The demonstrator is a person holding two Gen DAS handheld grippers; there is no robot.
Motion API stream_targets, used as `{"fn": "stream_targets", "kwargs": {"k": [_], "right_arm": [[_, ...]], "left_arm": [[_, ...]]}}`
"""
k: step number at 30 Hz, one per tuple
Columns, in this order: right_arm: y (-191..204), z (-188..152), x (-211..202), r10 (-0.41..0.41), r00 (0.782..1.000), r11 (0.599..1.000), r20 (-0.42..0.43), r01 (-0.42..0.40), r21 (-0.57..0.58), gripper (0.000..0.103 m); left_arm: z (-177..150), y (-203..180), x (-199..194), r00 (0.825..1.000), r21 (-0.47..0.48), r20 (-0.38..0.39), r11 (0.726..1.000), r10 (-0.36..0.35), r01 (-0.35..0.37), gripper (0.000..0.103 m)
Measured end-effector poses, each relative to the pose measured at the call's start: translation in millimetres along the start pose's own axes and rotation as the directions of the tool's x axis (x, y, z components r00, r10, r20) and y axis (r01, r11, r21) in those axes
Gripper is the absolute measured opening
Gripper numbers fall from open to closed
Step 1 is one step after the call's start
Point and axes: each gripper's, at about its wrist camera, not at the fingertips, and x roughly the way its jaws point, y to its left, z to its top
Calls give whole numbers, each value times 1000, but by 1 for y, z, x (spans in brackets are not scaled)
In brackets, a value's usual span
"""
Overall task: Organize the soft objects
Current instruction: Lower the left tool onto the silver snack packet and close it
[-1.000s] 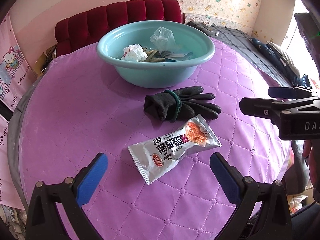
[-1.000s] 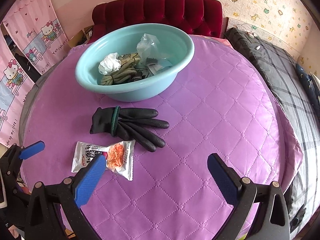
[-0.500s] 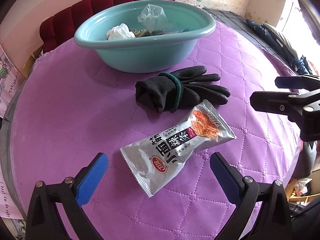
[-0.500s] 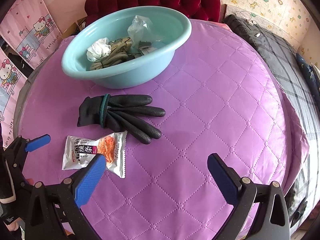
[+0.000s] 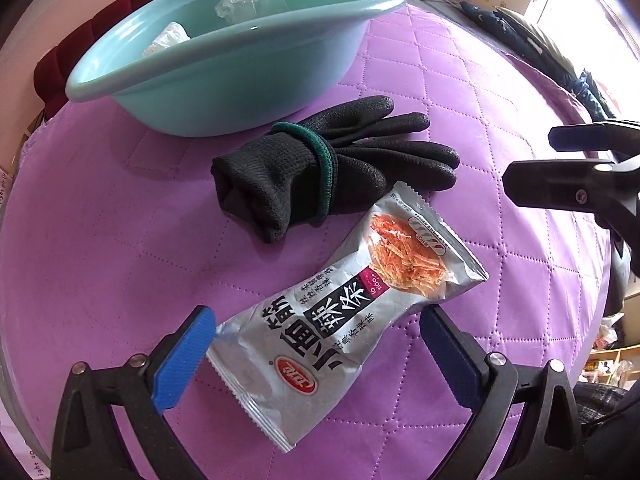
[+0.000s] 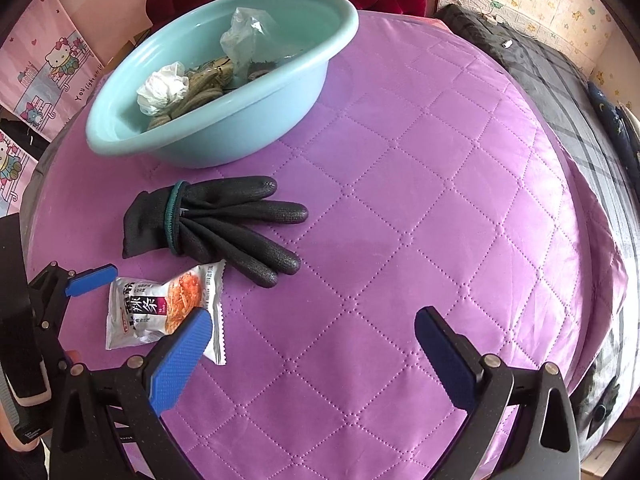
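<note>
Snack packet (image 5: 352, 316) and bundled black gloves (image 5: 332, 176) are the two soft things not yet in the teal basin (image 5: 248, 76), and both lie on the purple quilted cover (image 6: 400, 200) just on the near side of that basin, the gloves closer to it and the packet a little further out, one corner almost touching the glove fingers. Inside the basin I can see a crumpled white bag (image 6: 164, 90), some rope-like cord (image 6: 200, 84) and a clear plastic bag (image 6: 244, 40), so it looks to be the collecting place.

The left gripper (image 5: 316, 344) is spread wide, its blue pads flanking the packet's lower half; the left pad seems to brush the packet's edge, though I cannot tell for sure. It grips nothing yet, and appears lined up to close across the packet's width.

The right gripper (image 6: 312, 340) hangs wide apart too, over bare cover away from the basin, holding nothing.
</note>
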Motion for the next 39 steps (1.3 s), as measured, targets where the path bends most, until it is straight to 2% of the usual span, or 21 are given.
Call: {"fn": "stream_targets", "kwargs": {"k": [5,7,8,9,15,18,23,29,39], "right_arm": [[-5,-1,6,-7,1000,1000,-20,7,-3,103],[-6,-1,7,-5,1000,1000,-25,5,-2,103],[-7,-1,7,-5,1000,1000,-26,5,-2,103],[-7,-1,8,-3,1000,1000,-26,3,-3,103],[-2,7,15,11,999,1000,-36,-12,-26,103],[4,12,18,20,999,999,-35,-21,-43,103],[15,21,18,39,999,996,-27,-41,-82,103],[34,32,21,68,998,988,-10,-69,-141,103],[71,44,42,71,997,970,-9,-71,-232,103]], "left_arm": [[6,0,8,999,-8,-7,999,-31,31,102],[6,-2,11,999,-6,-21,999,-42,42,87],[6,-3,11,999,-3,-22,999,-36,36,74],[6,-4,11,1000,2,-17,1000,-21,21,66],[3,-6,1,999,-27,-1,999,-47,47,44],[-1,-9,-5,997,-56,-1,995,-79,79,42],[-6,-9,-17,998,-87,15,994,-69,70,41],[-15,2,-32,999,-151,32,988,-24,29,41],[-36,22,-30,999,-308,36,951,26,-14,41]]}}
